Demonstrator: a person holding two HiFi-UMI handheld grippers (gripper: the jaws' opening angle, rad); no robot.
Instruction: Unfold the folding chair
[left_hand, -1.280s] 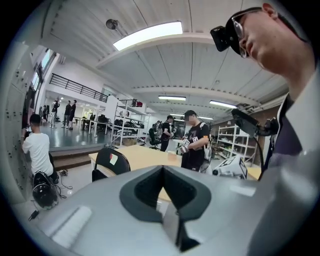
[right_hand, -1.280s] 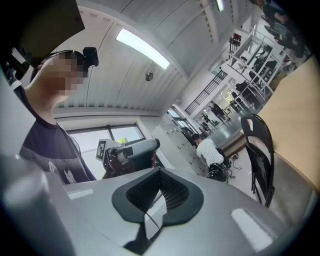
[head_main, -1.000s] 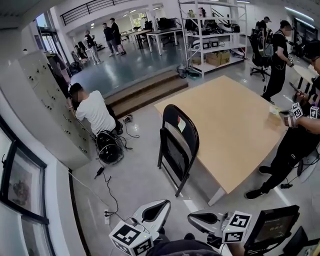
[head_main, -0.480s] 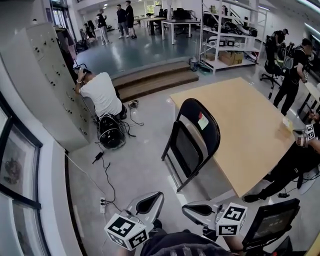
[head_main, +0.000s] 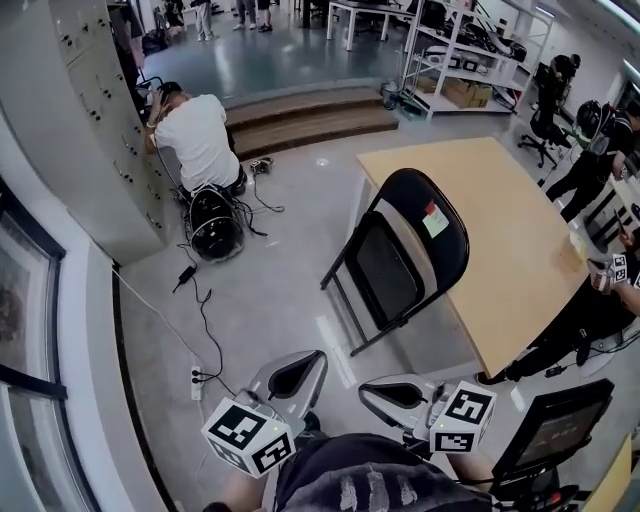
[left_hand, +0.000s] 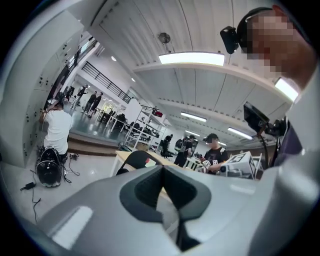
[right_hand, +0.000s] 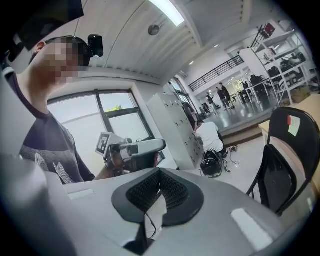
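Note:
A black folding chair (head_main: 400, 255) stands folded on the grey floor, leaning against the near corner of a light wooden table (head_main: 480, 210); a red and white label sits on its backrest. In the right gripper view the chair (right_hand: 287, 160) fills the right side, and in the left gripper view only its backrest (left_hand: 136, 161) shows above the jaws. My left gripper (head_main: 292, 374) and right gripper (head_main: 392, 396) are at the bottom of the head view, both shut and empty, short of the chair and apart from it.
A person (head_main: 195, 135) crouches at grey lockers (head_main: 90, 110) beside a black round device (head_main: 215, 230) with cables across the floor. A power strip (head_main: 196, 378) lies near my left gripper. Other people stand at the table's right (head_main: 590, 310). Steps (head_main: 300, 110) and shelving (head_main: 460, 60) lie beyond.
The chair and table have come nearer and lower in the head view as I walked toward them. Both grippers stayed shut and empty at the bottom edge.

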